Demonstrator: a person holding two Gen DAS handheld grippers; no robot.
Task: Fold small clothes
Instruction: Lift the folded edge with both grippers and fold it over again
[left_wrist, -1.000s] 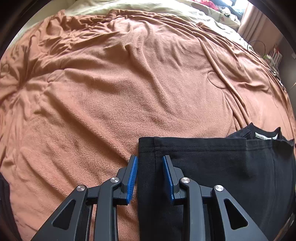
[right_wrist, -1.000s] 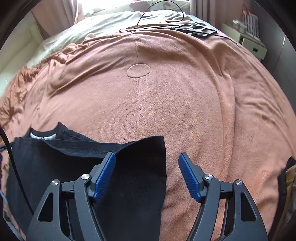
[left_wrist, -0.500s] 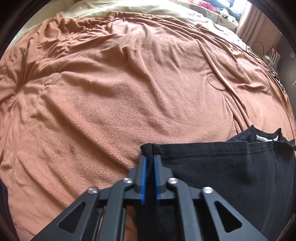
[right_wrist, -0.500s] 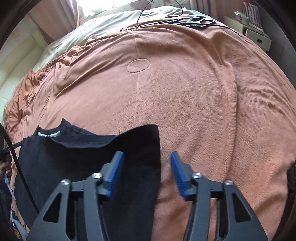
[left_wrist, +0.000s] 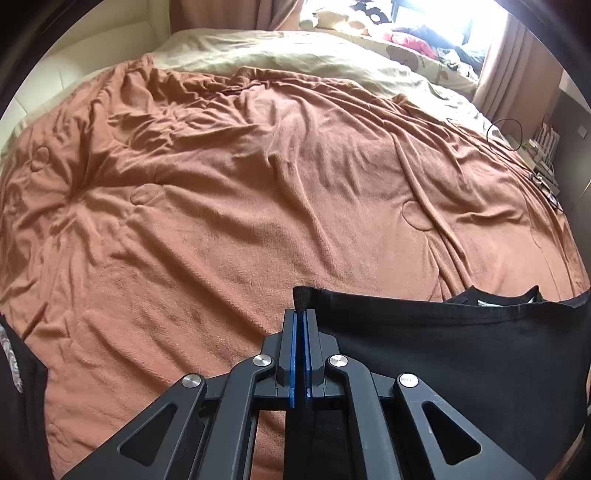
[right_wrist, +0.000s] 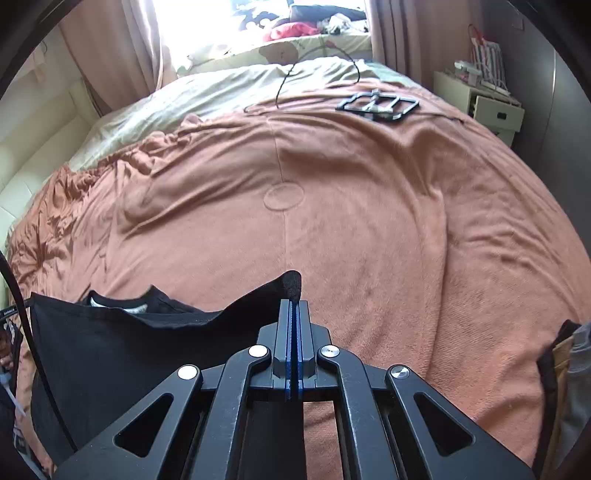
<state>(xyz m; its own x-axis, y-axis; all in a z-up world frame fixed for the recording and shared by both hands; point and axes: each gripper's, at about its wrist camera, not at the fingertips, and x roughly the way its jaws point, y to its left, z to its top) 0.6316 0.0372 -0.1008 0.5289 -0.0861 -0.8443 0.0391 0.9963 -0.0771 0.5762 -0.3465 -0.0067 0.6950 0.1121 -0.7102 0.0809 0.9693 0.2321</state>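
Observation:
A black T-shirt (left_wrist: 461, 362) hangs stretched between both grippers above the rust-brown blanket (left_wrist: 258, 206). My left gripper (left_wrist: 301, 317) is shut on the shirt's left hem corner, which pokes out past the blue pads. In the right wrist view the same black T-shirt (right_wrist: 129, 347) spreads to the left, and my right gripper (right_wrist: 293, 306) is shut on its right hem corner. The collar with a white label (right_wrist: 114, 304) shows behind the raised hem edge. The lower part of the shirt is hidden under the gripper bodies.
The rust-brown blanket (right_wrist: 369, 221) covers most of the bed, with a beige sheet (right_wrist: 207, 96) beyond it. A black frame-like object (right_wrist: 376, 103) and a cable (right_wrist: 295, 70) lie at the far right. A bedside cabinet (right_wrist: 480, 103) stands past the bed. Folded clothes (right_wrist: 569, 369) sit at the right edge.
Both grippers closed on the shirt's hem corners, the left first, then the right. Both then lifted, raising the hem off the blanket and tilting the views up toward the window.

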